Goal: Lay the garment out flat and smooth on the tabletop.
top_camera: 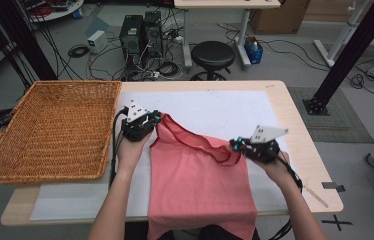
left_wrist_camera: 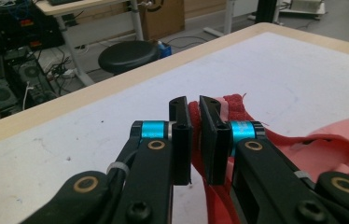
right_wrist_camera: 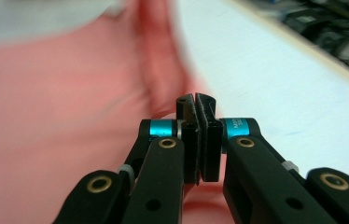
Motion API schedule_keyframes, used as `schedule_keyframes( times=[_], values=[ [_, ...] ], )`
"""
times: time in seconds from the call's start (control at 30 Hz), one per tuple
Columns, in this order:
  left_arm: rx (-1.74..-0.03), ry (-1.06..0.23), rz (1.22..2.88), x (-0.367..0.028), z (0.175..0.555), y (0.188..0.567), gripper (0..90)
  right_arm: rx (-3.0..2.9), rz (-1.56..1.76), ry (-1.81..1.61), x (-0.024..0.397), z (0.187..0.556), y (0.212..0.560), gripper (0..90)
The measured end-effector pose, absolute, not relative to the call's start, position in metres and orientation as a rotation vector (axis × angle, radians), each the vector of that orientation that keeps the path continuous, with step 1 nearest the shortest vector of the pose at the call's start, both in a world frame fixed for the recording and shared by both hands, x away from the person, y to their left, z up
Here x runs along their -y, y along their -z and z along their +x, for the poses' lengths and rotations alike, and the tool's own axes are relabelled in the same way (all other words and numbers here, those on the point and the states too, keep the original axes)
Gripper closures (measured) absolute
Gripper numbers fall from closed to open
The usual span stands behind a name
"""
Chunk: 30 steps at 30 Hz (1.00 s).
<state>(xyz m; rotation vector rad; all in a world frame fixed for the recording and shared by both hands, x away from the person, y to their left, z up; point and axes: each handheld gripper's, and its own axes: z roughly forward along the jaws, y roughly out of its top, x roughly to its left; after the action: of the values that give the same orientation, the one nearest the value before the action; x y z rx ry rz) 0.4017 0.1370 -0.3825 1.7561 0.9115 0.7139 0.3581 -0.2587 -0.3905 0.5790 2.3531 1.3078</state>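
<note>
Pinching, left gripper (left_wrist_camera: pixel 195 135): jaws almost together, squeezing the pink shirt's (top_camera: pixel 200 180) top corner.
Right gripper (right_wrist_camera: pixel 196 135): jaws pressed close; a thin bit of shirt seems caught between them.
Shirt: flat on the white mat (top_camera: pixel 215 107), hem hanging over the near edge.
Basket (top_camera: pixel 50 130): beside the left hand.

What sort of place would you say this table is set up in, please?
Most likely a robotics lab or workshop: computer towers and loose cables sit on the floor behind the table, beside a black stool and a black metal frame.
</note>
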Motion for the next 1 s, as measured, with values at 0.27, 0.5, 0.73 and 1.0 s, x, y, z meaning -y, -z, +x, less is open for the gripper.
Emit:
schedule_keyframes(
  times=[0.27,0.5,0.73,1.0],
  values=[
    [-1.022,-0.713,1.728,-0.135,0.443,0.395,83.5,-2.221,0.908,-1.254,0.268,0.449,0.38,89.2],
    [-1.081,-0.746,1.811,-0.121,0.486,0.411,83.1,-2.147,1.014,-1.139,0.245,0.511,0.382,87.7],
    [-1.212,-0.74,1.81,-0.119,0.495,0.424,66.5,-2.226,1.198,-0.988,0.246,0.523,0.408,68.9],
    [-1.189,-0.664,1.77,-0.135,0.455,0.418,55.7,-2.243,1.234,-1.202,0.274,0.453,0.409,62.3]
  ],
)
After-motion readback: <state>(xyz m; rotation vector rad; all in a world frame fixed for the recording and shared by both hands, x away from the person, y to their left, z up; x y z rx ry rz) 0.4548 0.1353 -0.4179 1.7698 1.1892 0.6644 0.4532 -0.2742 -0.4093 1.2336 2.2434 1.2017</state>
